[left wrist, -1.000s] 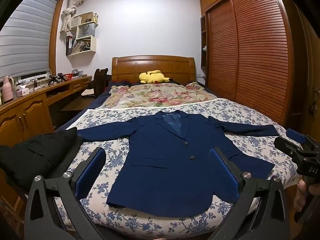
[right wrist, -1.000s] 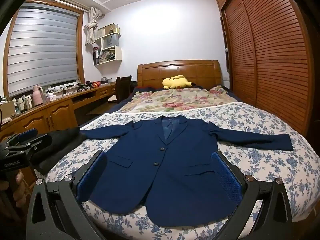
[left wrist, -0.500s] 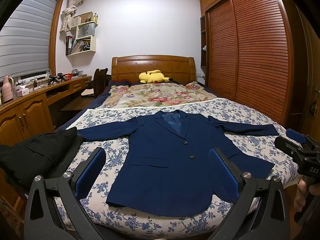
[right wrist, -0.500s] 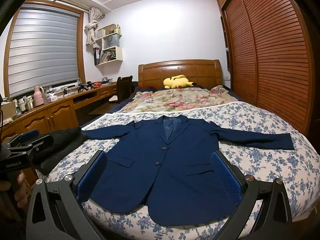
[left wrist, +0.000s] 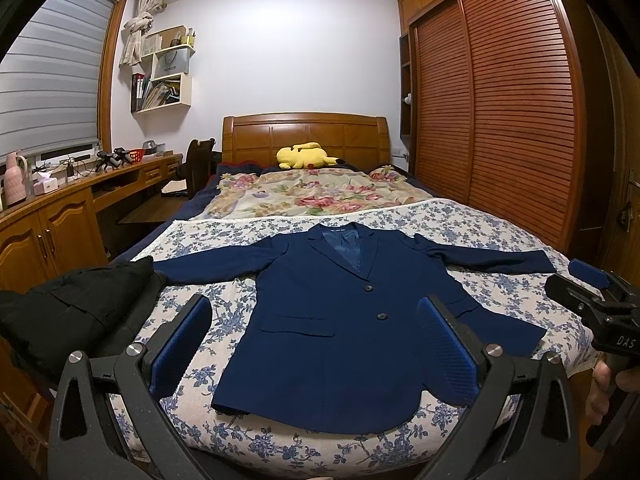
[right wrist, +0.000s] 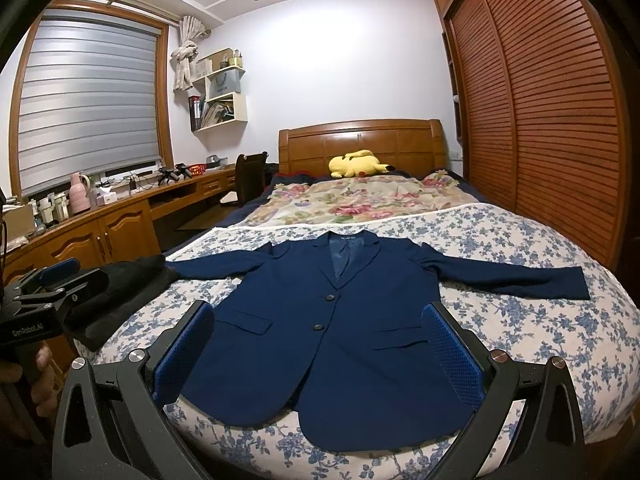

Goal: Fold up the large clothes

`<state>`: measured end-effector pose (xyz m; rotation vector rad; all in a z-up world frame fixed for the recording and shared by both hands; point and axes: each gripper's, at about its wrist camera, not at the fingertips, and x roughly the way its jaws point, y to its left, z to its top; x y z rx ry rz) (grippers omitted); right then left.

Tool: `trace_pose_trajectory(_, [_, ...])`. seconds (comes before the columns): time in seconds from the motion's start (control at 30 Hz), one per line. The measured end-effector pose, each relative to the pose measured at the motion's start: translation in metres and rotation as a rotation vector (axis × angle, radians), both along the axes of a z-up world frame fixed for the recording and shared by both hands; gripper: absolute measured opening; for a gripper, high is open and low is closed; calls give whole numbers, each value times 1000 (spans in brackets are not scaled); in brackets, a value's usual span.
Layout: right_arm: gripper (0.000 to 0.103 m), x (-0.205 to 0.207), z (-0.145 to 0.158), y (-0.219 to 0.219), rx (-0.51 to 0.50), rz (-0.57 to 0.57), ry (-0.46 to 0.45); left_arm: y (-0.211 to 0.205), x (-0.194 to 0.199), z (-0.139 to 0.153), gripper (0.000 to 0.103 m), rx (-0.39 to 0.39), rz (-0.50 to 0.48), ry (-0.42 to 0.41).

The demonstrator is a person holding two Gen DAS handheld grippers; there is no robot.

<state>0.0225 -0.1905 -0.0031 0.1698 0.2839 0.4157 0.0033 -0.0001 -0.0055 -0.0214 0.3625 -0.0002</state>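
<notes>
Little has shifted since a second ago. Both the left gripper [left wrist: 314, 346] and right gripper [right wrist: 318, 354] hover wide apart, empty, their bases cropped. Beyond, the navy jacket [left wrist: 344, 312] lies flat, buttoned, on the floral bedspread [left wrist: 472, 220], one cuff hidden beneath a black garment [left wrist: 76, 308].

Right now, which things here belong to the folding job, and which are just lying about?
Job: navy blazer spread flat on floral bedspread; left gripper and right gripper, both open.

Lying about: black garment, yellow plush, pink flask.

Navy blazer [left wrist: 340, 332] flat on bed [left wrist: 500, 220]
</notes>
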Motion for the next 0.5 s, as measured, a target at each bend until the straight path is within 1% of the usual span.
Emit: trace_pose_trajectory(0.5, [103,1,0,1,1,0,5,-2,0,-3,103,-2,2,3])
